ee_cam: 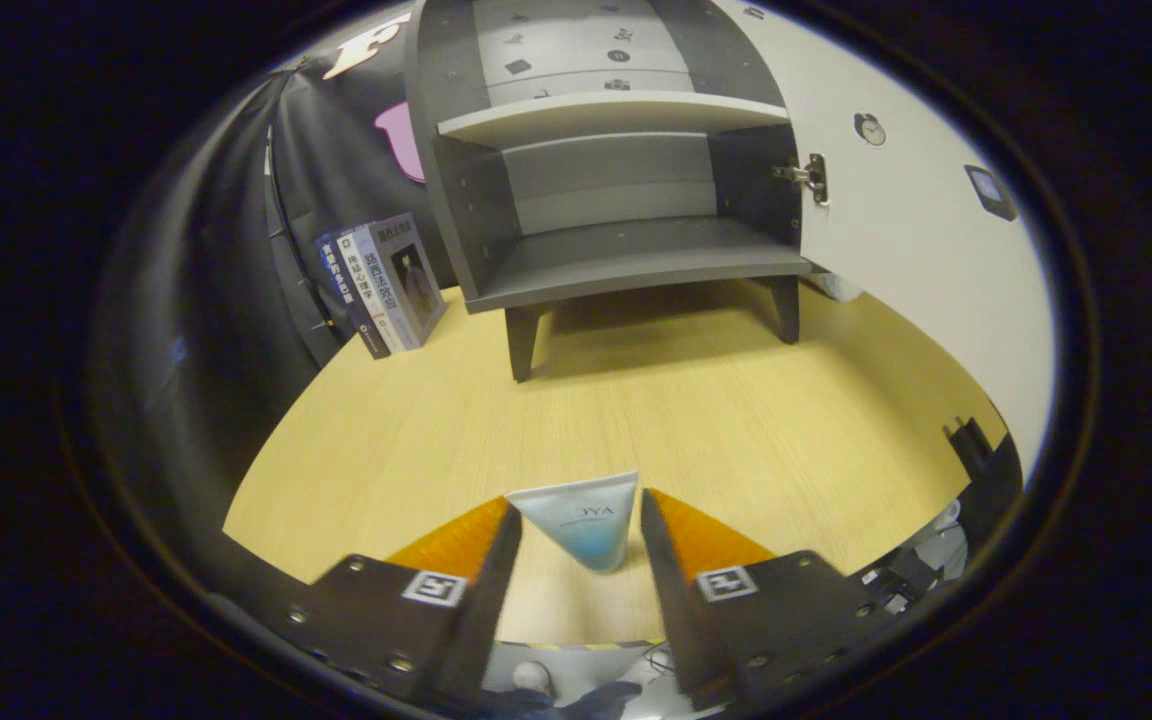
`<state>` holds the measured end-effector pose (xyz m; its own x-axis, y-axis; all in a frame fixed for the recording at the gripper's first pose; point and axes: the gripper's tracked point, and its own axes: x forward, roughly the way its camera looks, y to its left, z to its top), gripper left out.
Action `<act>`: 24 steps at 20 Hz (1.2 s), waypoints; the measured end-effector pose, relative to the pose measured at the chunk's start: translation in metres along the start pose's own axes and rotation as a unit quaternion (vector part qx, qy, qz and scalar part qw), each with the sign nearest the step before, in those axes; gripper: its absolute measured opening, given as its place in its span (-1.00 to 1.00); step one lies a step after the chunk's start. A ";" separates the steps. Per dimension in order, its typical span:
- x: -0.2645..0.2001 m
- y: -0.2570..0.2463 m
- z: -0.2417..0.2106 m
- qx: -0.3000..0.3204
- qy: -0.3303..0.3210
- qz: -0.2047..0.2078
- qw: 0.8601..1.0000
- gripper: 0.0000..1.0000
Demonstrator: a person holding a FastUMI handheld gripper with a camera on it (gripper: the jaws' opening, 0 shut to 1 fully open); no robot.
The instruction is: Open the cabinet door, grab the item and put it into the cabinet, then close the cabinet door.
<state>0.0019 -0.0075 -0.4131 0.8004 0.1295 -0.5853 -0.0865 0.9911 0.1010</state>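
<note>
— What is in front of us?

— A light wooden table (636, 420). At its far side stands a small grey cabinet (626, 200) on short legs, with its white door (916, 260) swung wide open to the right. A metal hinge (808, 177) joins the door to the cabinet's right wall. Inside, one shelf (611, 113) divides the space, and both the compartment under it and the one above look bare.

— And the thing to be put away?

— A small white tube (584, 520) with a blue lower end. It stands on the table near us, well apart from the cabinet, its broad flat end upward and its narrow end down.

— Where is the gripper?

— The gripper (576, 525) is low over the near edge of the table, with the tube between its two fingers. The fingers are spread somewhat wider than the tube. A thin gap shows on each side, so they flank it without pressing on it.

— Anything else?

— A few books (386, 285) stand upright left of the cabinet, against the black cloth wall (236, 250).
</note>
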 end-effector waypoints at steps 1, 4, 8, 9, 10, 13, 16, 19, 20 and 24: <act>-0.003 0.002 -0.001 -0.002 0.007 0.005 1.000 0.15; -0.006 0.004 0.001 -0.002 0.007 0.009 1.000 0.14; -0.021 0.006 0.029 -0.002 -0.005 0.016 1.000 0.14; -0.026 0.007 0.044 0.000 -0.015 0.019 1.000 0.14; -0.033 0.008 0.061 0.001 -0.026 0.022 0.999 0.14; -0.054 0.010 0.127 -0.011 -0.072 0.029 0.997 0.14; -0.073 0.016 0.203 -0.028 -0.126 0.038 0.991 0.14; -0.081 0.024 0.274 -0.029 -0.174 0.058 0.983 0.13; -0.082 0.027 0.296 -0.027 -0.188 0.065 0.980 0.13; -0.071 0.030 0.372 -0.034 -0.241 0.074 0.967 0.13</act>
<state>0.1627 0.0022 -0.0695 0.9588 0.2561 -0.1229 -0.2460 0.9649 0.0921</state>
